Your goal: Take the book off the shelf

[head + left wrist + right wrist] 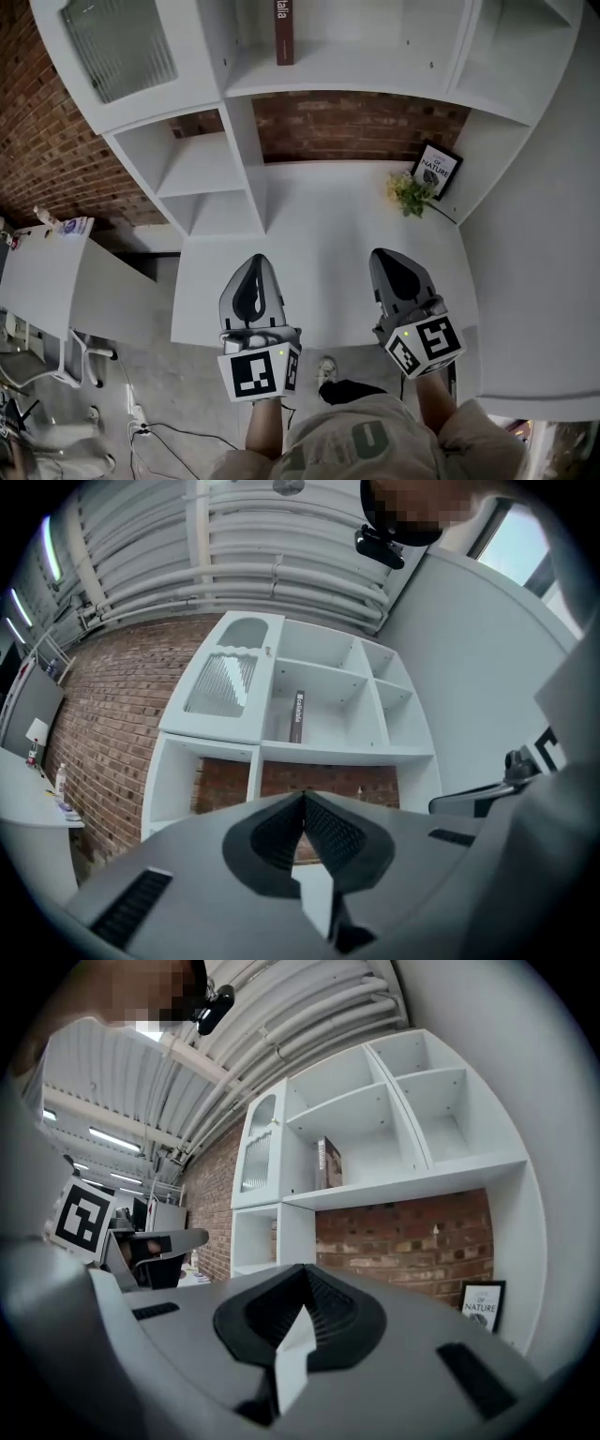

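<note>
My left gripper (253,266) and right gripper (390,259) both have their jaws pressed together, with nothing between them. The slim dark-red hardback book (284,33) stands upright on the white shelf (361,70), well ahead of and above my tips. It looks stiff, light and smooth, so I'd pinch across its covers near the spine.

Bright, even light washes the white shelf (347,66), with only soft shadows under its boards. Strip lights (112,1135) glow overhead in the right gripper view. Both gripper views bow sharply toward dark round edges; their foregrounds are blurred.
</note>
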Demonstrator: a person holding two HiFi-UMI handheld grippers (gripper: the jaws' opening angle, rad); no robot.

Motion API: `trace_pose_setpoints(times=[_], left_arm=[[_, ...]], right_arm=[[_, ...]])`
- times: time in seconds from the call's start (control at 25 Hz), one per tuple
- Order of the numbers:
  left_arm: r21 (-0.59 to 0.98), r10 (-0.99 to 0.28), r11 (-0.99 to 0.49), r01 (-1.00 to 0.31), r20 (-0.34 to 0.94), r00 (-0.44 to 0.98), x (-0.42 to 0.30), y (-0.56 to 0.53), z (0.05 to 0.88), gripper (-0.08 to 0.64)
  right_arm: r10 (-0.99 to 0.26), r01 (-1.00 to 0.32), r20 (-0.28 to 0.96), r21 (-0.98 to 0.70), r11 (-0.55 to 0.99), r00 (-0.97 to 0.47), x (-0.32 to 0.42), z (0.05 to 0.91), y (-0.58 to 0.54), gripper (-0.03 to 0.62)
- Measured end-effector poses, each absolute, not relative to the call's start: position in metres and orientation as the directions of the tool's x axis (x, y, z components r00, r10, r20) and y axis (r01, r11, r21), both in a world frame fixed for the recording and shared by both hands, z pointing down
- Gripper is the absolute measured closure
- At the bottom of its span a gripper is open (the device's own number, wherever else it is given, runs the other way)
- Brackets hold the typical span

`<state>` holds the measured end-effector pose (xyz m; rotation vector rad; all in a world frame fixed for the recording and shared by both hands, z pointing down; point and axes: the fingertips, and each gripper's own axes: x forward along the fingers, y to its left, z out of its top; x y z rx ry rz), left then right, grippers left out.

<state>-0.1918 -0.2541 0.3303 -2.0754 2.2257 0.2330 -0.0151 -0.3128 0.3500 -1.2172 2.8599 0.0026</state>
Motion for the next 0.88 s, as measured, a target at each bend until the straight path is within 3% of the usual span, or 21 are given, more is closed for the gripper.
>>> trace_pose_setpoints(times=[0.28,0.48,0.88], left_arm=[[0.031,-0.986,0.061,-0.998,-0.151,-0.065,-0.199,-0.324,0.32,0.548],[0.027,-0.992,0.04,-0.999,-0.121,-0.043,-0.195,-0.35,0.317,0.548],[0.057,-0.976,-0.024,-0.998,-0.219,0.011,-0.195,-0.364,0.273,0.548]], right_arm=[[-0.665,-0.661,-0.04,-0.087,0.746,-0.746,-0.042,0.348,-0.377,0.577],[-0.688,-0.69,-0.043,0.041,0.723,-0.724,-0.046,0.339,-0.391,0.577],[-0.733,-0.745,-0.145,0.06,0.664,-0.665,-0.033,0.292,-0.383,0.577]])
